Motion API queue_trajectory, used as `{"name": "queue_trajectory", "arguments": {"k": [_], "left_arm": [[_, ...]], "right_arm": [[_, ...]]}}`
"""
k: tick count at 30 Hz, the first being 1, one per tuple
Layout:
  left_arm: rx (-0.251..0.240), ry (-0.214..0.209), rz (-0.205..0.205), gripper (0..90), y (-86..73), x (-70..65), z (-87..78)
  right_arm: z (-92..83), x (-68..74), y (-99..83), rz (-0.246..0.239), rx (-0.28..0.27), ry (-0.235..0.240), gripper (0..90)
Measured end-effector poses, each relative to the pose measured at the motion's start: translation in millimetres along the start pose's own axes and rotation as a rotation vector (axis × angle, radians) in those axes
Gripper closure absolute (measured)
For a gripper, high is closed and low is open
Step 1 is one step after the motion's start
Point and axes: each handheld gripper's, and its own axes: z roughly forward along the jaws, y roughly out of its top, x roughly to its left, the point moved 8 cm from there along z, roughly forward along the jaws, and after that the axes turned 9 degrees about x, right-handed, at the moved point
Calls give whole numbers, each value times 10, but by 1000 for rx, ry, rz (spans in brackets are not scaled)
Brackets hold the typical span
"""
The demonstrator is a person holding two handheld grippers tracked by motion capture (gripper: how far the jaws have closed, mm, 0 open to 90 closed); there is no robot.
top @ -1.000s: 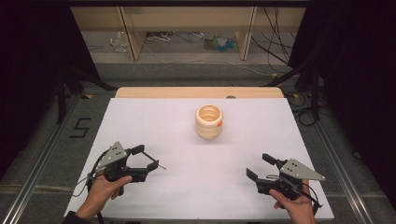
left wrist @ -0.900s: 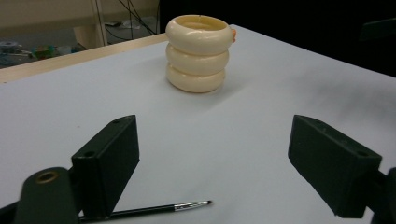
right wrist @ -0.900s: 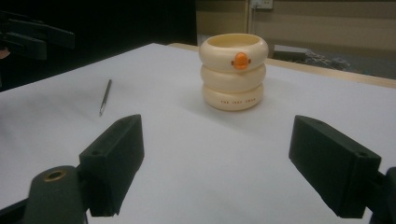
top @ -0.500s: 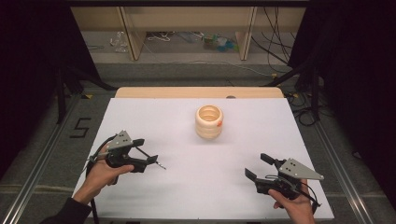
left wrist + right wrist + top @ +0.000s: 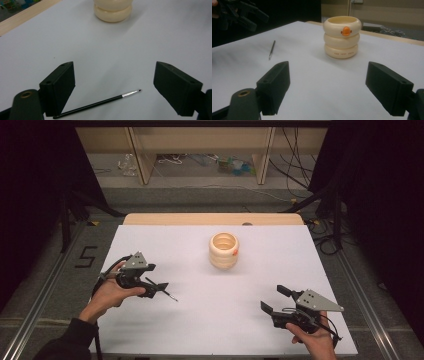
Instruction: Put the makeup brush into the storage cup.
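Between the left gripper [image 5: 113, 82] jaws (spread wide) lies the thin brush [image 5: 100, 103]; untouched.

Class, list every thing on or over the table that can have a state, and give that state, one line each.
Left gripper: jaws open, held over the brush, not gripping it.
Right gripper: jaws open, holding nothing, pointed toward the holder.
Brush: lying flat on the table, loose, tip pointing away from the left gripper.
Holder: upright, open at the top, apart from both grippers.
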Motion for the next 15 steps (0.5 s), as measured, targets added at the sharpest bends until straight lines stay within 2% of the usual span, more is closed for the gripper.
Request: {"name": "queue_trajectory", "arguments": {"k": [1,2,3,5,6,7,8,10,11,13,15], "left_arm": [[14,-16,20,176,-1,-3,9],[31,-24,23,177,-10,-15,25],[57,-27,53,179,-23,-7,39],[93,-42,59,186,-39,14,75],[99,-34,65,186,-29,43,85],[95,-35,47,186,-12,58,101],[108,-37,51,186,-4,75,109],[126,-42,67,186,13,84,141],[142,-37,86,187,20,95,145],[145,-46,67,186,33,81,168],[159,-55,76,185,24,79,181]], "right_arm": [[2,0,3,-4,-2,-4,208],[4,4,1,-3,-4,-6,208],[13,16,1,2,-11,5,209],[-3,0,-9,-1,8,-6,209],[-3,-1,-9,-1,11,-6,209],[8,4,-3,-3,1,-4,209],[10,8,-5,-4,0,-3,209],[21,23,4,3,-12,11,209],[5,9,-4,-6,5,1,209],[10,13,-5,-5,1,2,209],[21,22,-4,2,-9,16,209]]}}
